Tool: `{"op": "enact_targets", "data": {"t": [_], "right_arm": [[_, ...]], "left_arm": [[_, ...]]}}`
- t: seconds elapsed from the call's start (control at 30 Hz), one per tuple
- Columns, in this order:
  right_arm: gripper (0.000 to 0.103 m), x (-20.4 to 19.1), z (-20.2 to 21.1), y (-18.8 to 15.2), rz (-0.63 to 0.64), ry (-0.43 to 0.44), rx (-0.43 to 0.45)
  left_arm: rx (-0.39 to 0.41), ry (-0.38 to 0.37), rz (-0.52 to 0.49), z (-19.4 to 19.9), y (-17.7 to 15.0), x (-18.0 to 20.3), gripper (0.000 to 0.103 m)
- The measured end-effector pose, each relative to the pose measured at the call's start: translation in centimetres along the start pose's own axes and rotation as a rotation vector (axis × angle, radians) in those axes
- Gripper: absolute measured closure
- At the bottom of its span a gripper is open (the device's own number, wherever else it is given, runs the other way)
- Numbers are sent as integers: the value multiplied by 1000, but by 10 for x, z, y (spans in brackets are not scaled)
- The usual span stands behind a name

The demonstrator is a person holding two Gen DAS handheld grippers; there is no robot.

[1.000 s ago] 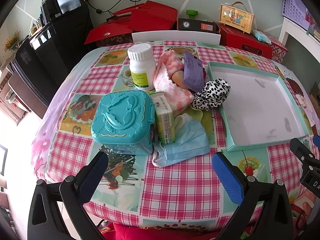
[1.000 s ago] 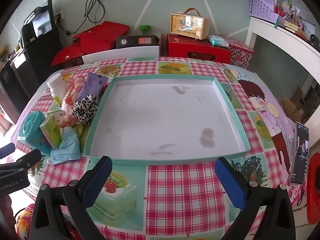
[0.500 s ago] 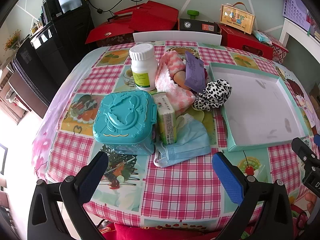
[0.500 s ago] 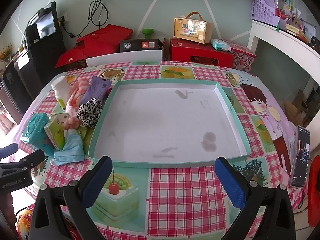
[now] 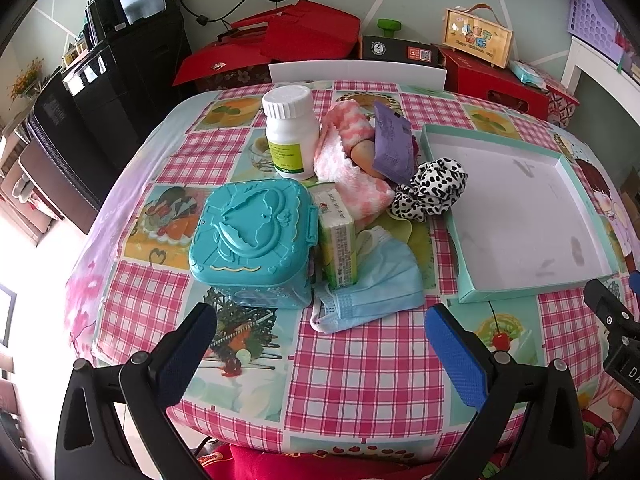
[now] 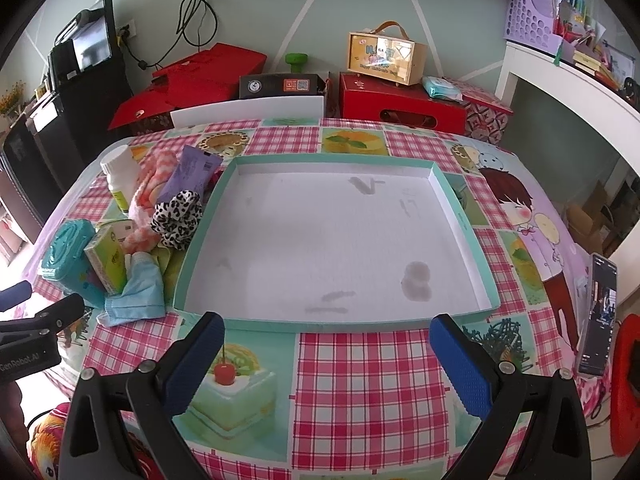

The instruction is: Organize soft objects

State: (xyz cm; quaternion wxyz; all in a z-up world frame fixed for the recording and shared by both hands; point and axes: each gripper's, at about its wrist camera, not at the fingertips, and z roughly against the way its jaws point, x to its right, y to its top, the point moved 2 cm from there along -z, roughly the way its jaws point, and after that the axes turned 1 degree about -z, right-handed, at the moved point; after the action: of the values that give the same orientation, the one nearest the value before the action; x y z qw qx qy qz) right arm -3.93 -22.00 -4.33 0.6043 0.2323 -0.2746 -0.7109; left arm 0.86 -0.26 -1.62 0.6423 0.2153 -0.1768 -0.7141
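Observation:
A pile lies left of an empty teal-rimmed tray (image 5: 472,292) (image 6: 320,324). In the pile are a blue face mask (image 5: 376,288) (image 6: 140,292), a pink-and-white fuzzy sock (image 5: 352,176) (image 6: 150,184), a black-and-white spotted scrunchie (image 5: 432,188) (image 6: 176,216) and a yellow-green cloth (image 5: 404,228). My left gripper (image 5: 320,352) is open and empty, above the table's near edge, just short of the mask. My right gripper (image 6: 326,364) is open and empty in front of the tray's near rim.
Hard items share the pile: a teal plastic case (image 5: 252,236), a green tissue pack (image 5: 338,244), a white pill bottle (image 5: 290,132) and a purple packet (image 5: 392,144). A phone (image 6: 598,312) stands at the right table edge. Red boxes and a chair back stand behind the table.
Both grippers have pulled back and risen slightly, so the table objects look a little farther away. Nothing on the table has moved.

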Motion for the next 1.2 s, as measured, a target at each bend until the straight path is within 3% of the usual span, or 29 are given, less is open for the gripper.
{"op": "enact_targets", "data": {"t": [0.47, 0.73, 0.8, 0.97, 1.07, 1.2], "right_arm": [[0, -1, -1, -1, 7, -8, -9], [0, -2, -3, -2, 16, -10, -20], [0, -3, -3, -1, 22, -14, -20], [0, -7, 7, 13, 31, 14, 26], [0, -15, 15, 27, 61, 22, 80], [0, -28, 14, 46, 78, 99, 106]], "left_arm": [[11, -28, 5, 1, 2, 2, 0], [57, -83, 15, 8, 7, 2, 0], [66, -126, 20, 11, 11, 0, 0], [120, -218, 58, 25, 29, -11, 0], [165, -219, 63, 35, 48, -21, 0], [125, -185, 43, 31, 73, -32, 0]]}}
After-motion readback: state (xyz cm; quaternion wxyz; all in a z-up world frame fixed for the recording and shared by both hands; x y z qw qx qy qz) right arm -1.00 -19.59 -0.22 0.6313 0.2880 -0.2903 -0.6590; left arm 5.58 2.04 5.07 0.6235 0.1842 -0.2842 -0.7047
